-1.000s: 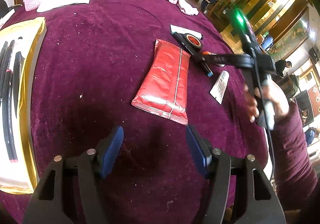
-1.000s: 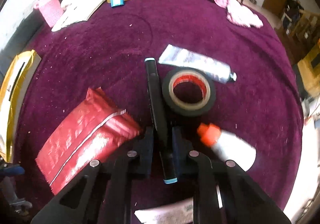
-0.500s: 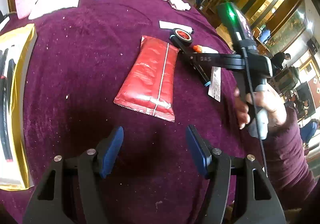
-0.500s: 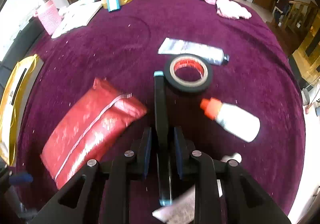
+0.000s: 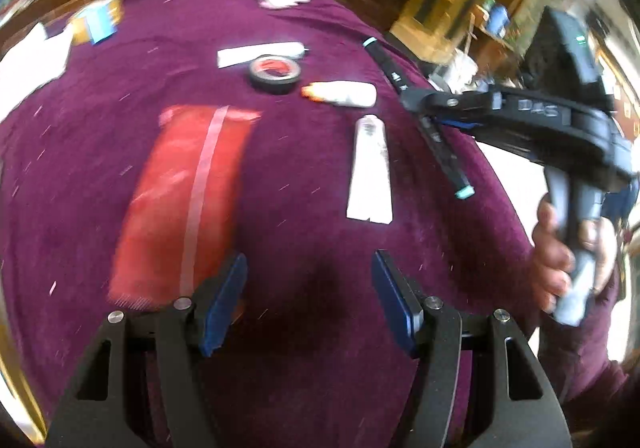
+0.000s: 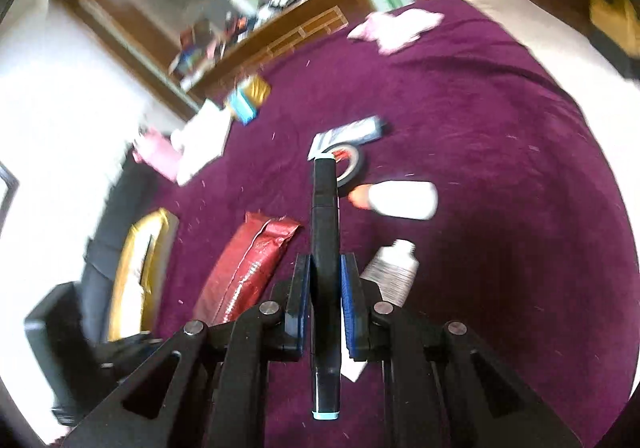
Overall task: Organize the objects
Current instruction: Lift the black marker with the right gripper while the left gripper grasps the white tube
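Marker (image 6: 325, 248) first: we have it pinched near its middle in the right gripper (image 6: 325, 302), lifted off the purple tabletop (image 6: 500, 176). We judge it light, stiff and rather slick, so a grip at mid-barrel suits it. Its long axis runs along the gripper's line, one pale-capped end pointing ahead, the other back. Our left gripper (image 5: 310, 302) stands partly open and empty, probably close beside the blurred red packet (image 5: 188, 196).

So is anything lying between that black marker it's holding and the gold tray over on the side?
Yes. The right gripper is shut on the black marker, held above the cloth. The red packet lies on the purple tablecloth between the marker and the gold tray. Carried above the table, the marker would probably pass over it.
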